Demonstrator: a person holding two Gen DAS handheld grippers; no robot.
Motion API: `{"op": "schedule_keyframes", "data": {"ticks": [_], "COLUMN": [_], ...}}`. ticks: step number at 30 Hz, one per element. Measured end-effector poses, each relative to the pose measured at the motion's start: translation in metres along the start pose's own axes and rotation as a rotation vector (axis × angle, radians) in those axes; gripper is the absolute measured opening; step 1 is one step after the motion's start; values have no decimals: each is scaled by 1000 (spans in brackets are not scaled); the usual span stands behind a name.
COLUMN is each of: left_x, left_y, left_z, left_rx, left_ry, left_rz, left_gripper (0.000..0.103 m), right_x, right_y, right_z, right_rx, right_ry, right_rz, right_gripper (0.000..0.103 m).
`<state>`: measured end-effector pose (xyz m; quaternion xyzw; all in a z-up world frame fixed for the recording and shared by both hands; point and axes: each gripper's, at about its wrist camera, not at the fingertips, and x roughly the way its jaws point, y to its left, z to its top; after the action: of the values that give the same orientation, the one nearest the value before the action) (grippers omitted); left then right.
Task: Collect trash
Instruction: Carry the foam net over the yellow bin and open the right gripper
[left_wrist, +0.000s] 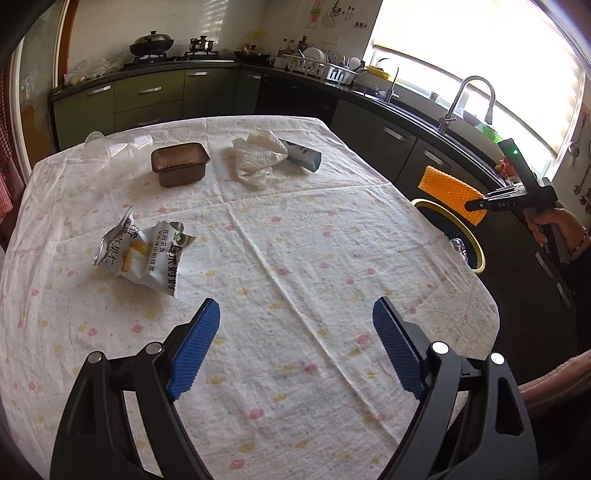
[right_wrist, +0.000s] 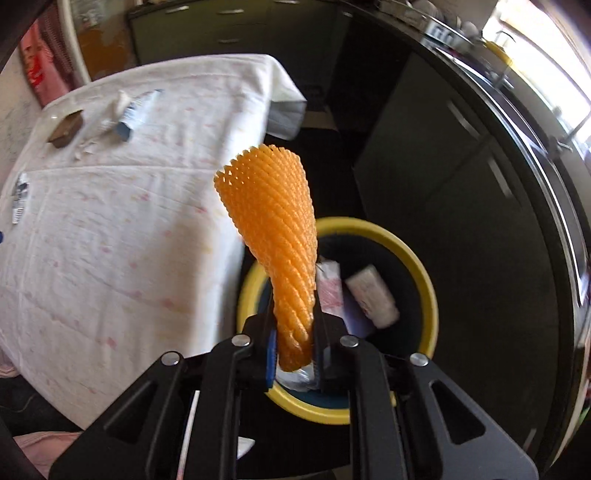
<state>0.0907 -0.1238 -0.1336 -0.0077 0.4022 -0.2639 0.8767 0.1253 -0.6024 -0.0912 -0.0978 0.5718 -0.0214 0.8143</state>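
Observation:
My right gripper (right_wrist: 293, 350) is shut on an orange foam fruit net (right_wrist: 275, 240) and holds it above the yellow-rimmed trash bin (right_wrist: 428, 295) beside the table; both also show in the left wrist view, the net (left_wrist: 448, 192) over the bin (left_wrist: 476, 247). White wrapped trash (right_wrist: 371, 297) lies inside the bin. My left gripper (left_wrist: 295, 325) is open and empty above the table's near part. On the tablecloth lie torn snack wrappers (left_wrist: 142, 251), a brown plastic tray (left_wrist: 180, 163), a crumpled paper towel (left_wrist: 258, 155), a blue-and-white carton (left_wrist: 304, 155) and clear plastic cups (left_wrist: 110, 147).
The table (left_wrist: 295, 240) has a white flowered cloth; its right edge borders the bin. Dark kitchen cabinets (left_wrist: 388, 136) and a sink with a faucet (left_wrist: 469, 96) run behind and to the right. A stove with a wok (left_wrist: 151, 44) stands at the back.

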Motion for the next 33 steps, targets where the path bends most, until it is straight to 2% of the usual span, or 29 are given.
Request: {"op": "schedule_keyframes", "data": {"ticks": [5,10,12,13,14,21,28,33], "left_x": [0,-1,-2,-1,0,3,-2,-11], "left_y": [-9,-8,-6,-5,-5,-5,2,18], "left_z": [0,0,0,0,0,0,2,3], "left_rx": [24,23,18,16,15,15,-4,-21], "left_ry": [1,1,1,1,3,10,3,5], "left_rz": [-1,9,11,10,9,6,16,84], "left_gripper": [84,85,85,85,85,85,89,90], "right_x": [35,57,61,63,62,34,6,-19], "right_y": [-29,-43,-48,-50,-52,-45,-39,-20], "right_z": [-15,-18,-17,-16,-16,-20,-22,-31], "right_rx": [52,93,107,113,119,158,216,241], "right_ry": [75,94,88,84,78,-13,-106,-181], "right_rz": [-65,-62,-71,-71,-74,-34,-16,42], "right_gripper": [14,16,23,33,41,52,53,55]}}
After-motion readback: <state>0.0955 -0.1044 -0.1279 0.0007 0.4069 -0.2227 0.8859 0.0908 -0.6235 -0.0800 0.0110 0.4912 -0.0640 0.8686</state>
